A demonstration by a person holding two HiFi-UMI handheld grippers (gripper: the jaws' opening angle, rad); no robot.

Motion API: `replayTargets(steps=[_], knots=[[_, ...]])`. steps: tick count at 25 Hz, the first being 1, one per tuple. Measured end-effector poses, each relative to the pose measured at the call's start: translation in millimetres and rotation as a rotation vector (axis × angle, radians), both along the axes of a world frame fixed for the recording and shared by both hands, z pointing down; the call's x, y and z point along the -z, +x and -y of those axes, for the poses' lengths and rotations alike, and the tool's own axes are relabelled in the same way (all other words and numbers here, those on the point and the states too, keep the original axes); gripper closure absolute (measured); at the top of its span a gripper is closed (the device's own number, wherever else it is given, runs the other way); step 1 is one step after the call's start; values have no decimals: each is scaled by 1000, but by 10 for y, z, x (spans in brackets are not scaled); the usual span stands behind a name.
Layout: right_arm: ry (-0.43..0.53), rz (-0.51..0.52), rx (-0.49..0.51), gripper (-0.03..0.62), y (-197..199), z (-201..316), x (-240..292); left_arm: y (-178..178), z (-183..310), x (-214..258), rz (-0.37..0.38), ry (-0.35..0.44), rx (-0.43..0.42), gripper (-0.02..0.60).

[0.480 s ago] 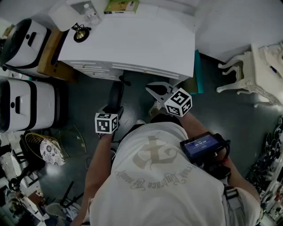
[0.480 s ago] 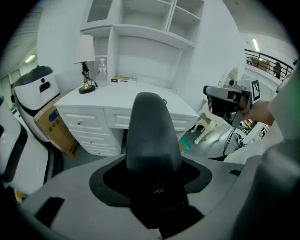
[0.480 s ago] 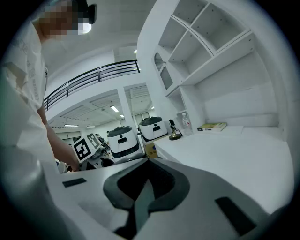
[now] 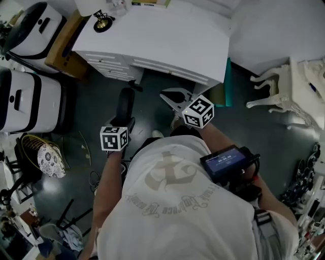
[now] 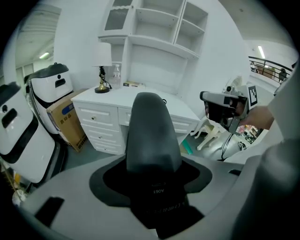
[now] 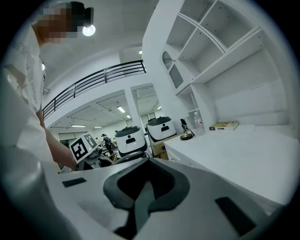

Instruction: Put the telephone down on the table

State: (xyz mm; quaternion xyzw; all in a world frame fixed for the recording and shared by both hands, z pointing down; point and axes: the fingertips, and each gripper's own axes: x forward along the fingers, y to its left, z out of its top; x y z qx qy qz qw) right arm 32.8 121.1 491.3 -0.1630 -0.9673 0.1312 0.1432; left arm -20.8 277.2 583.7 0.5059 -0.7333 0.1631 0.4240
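Note:
The telephone (image 4: 125, 104) is a dark grey handset. My left gripper (image 4: 123, 123) is shut on it, and it sticks out ahead of the jaws toward the white table (image 4: 167, 35). In the left gripper view the telephone (image 5: 151, 136) fills the middle and hides the jaw tips. It hangs over the dark floor, short of the table's drawer front. My right gripper (image 4: 173, 97) is held beside it to the right, near the table's front edge, with nothing in it. In the right gripper view its jaws show as one narrow strip, so they look shut (image 6: 140, 187).
A small lamp (image 4: 102, 22) and a book (image 4: 150, 3) stand at the back of the table. Two white machines (image 4: 23, 99) and a cardboard box (image 4: 63, 51) are on the left. A white chair (image 4: 277, 91) is on the right. Cables and clutter lie on the floor at lower left.
The head view has shifted a little, so everything sits slightly differently in frame. Both grippers keep about the same place before the table, and the telephone stays in the left one.

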Motion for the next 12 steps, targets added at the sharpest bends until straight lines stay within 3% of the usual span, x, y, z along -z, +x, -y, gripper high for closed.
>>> replayTargets(steps=[12], knots=[[41, -28, 24, 579, 40, -204, 0, 61, -230, 18, -6, 28, 35, 305]])
